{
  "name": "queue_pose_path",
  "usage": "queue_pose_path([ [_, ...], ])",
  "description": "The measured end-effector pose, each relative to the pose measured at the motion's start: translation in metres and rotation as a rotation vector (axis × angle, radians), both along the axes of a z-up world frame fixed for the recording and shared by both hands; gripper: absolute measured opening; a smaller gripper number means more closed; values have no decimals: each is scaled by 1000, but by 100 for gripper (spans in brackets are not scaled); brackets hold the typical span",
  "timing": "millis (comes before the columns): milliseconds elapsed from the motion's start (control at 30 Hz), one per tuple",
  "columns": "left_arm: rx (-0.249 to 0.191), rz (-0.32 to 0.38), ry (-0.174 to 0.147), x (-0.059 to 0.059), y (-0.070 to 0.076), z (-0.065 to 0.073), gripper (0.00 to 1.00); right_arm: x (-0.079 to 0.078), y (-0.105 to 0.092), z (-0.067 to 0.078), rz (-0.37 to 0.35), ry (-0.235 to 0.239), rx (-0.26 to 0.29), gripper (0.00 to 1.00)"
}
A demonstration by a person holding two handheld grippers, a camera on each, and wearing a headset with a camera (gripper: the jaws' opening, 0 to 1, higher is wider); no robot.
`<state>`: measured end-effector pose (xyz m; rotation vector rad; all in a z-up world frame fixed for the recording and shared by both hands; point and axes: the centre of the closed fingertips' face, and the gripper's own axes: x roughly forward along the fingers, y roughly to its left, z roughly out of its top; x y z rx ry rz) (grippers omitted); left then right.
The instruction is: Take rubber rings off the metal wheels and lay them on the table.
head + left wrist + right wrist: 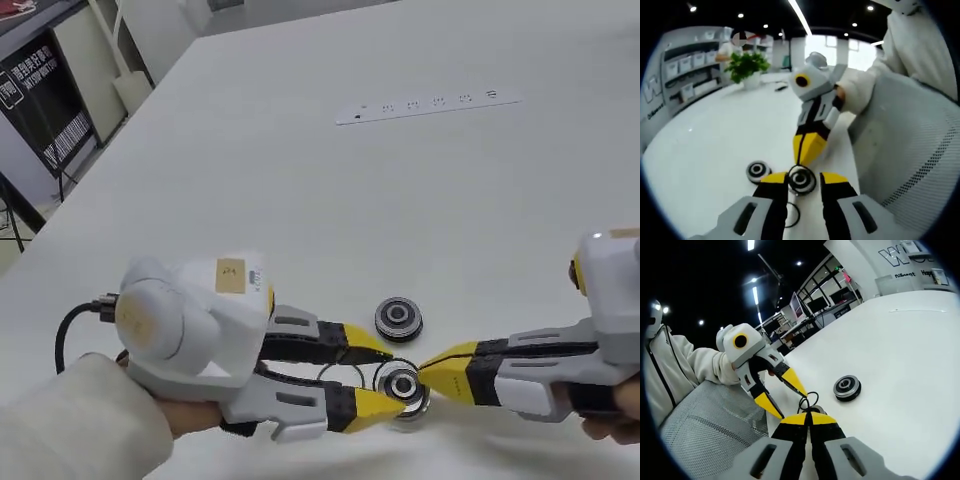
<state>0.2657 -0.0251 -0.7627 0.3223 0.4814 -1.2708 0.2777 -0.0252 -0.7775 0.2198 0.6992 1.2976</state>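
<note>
Head view of a white surface (300, 200). The left gripper (385, 375) has its yellow-tipped jaws wide open. A metal wheel (401, 385) sits between their tips, and the lower tip touches its rim. The right gripper (428, 372) meets that wheel from the opposite side. Its jaws are pressed almost together, with the tips against the wheel's edge. Whether they pinch the wheel's rubber cannot be told.

A thin loose rubber ring (340, 374) lies flat on the surface further back between the left jaws, just beside the wheel. A second wheel (398, 318), with its black ring on, lies just outside the left gripper's upper jaw. A white power strip (430, 104) lies far beyond both sets of jaws.
</note>
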Motion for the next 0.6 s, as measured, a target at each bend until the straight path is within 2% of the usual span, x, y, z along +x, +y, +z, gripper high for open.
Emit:
queue_pose_path([
  [67,-11,1,7,-1,1,3,31,0,0,1,-3,1,3,0],
  [267,-31,12,-8,-2,5,17,43,2,-4,5,-15,-5,9,0],
  [433,-40,30,-18,0,10,28,57,3,-7,10,-30,-6,14,0],
  [600,-37,38,-30,-2,19,39,64,4,-10,15,-43,-12,17,0],
])
